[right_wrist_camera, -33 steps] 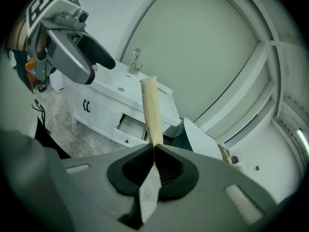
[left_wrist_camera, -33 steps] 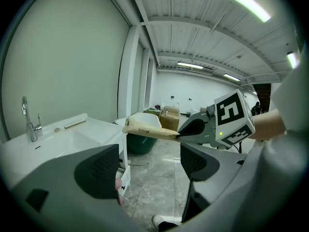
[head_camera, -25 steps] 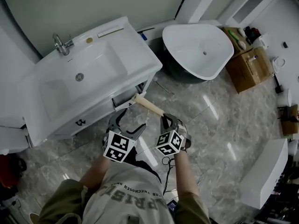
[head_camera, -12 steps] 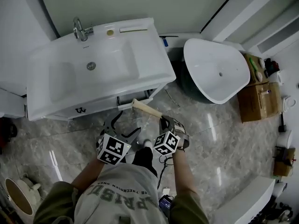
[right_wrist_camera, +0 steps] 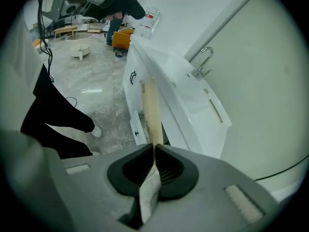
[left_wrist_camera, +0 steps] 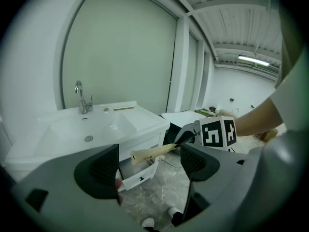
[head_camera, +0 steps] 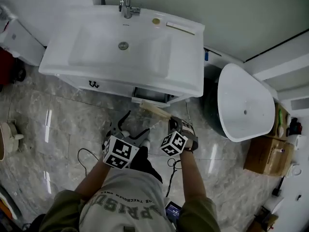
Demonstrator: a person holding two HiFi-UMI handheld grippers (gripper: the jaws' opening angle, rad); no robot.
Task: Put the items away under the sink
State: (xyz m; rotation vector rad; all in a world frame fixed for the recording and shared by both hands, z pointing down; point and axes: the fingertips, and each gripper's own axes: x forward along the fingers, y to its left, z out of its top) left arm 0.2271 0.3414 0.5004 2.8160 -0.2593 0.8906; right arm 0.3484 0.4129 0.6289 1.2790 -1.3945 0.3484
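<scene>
Right gripper [right_wrist_camera: 153, 151] clamped on wooden handle [head_camera: 154, 111], left gripper [left_wrist_camera: 149, 166] jaws spread wide, cabinet drawer [head_camera: 150, 95] open beneath sink [head_camera: 183, 76], contents hidden

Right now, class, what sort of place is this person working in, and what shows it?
Probably a bathroom: a white vanity sink with a chrome tap, a white tub beside it, and a marble-look floor.

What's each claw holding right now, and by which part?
Right claw: shut on the wooden-handled tool, gripping its flat grey end; the handle points at the sink cabinet. Left claw: open, empty.
</scene>
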